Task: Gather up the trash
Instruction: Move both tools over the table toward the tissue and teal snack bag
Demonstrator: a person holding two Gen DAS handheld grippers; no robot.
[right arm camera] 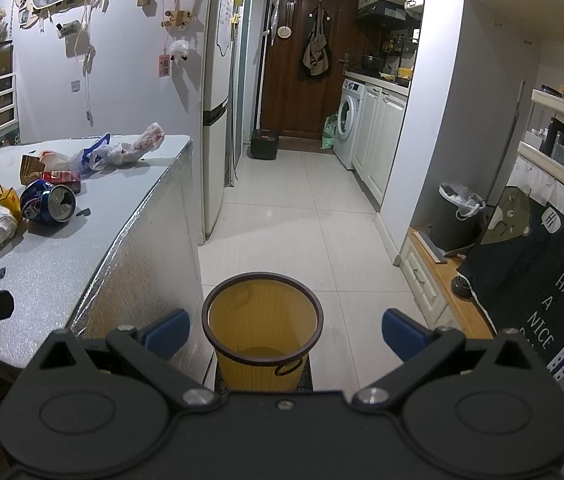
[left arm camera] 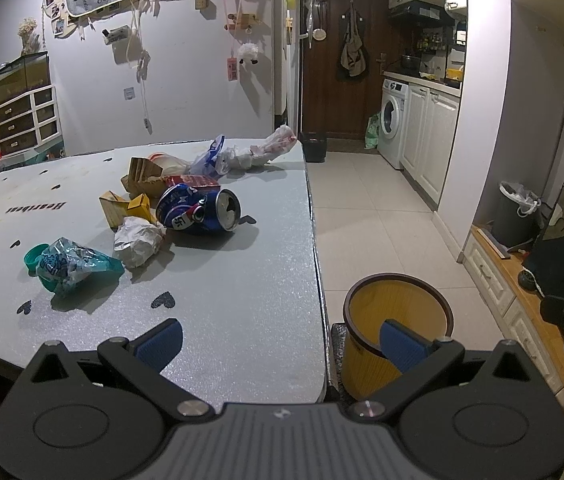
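1. I am holding my left gripper point(left arm camera: 279, 344) with its jaws spread wide and nothing between them, over the near edge of the table point(left arm camera: 241, 300).
2. I am holding my right gripper point(right arm camera: 286, 334) equally wide apart and empty, above the yellow bin point(right arm camera: 261, 320) standing on the floor just beside the table's corner.
3. The crushed blue can point(left arm camera: 197, 210) is lying on its side on the table, long axis roughly left to right, its open silver top pointing right toward the table edge. White characters are showing on its label; I cannot read them.
4. A crumpled white paper ball point(left arm camera: 137, 240) is lying just in front of the can, a teal printed wrapper point(left arm camera: 69, 264) beside that, and yellow cartons point(left arm camera: 125, 208) and a red box point(left arm camera: 191, 180) behind.
5. Thin plastic bags point(left arm camera: 241, 152) are lying at the far edge.
6. The tabletop is a grainy grey sheet with black hearts and the inverted word "Heartbeat".
7. The bin is ribbed plastic with a dark rim.
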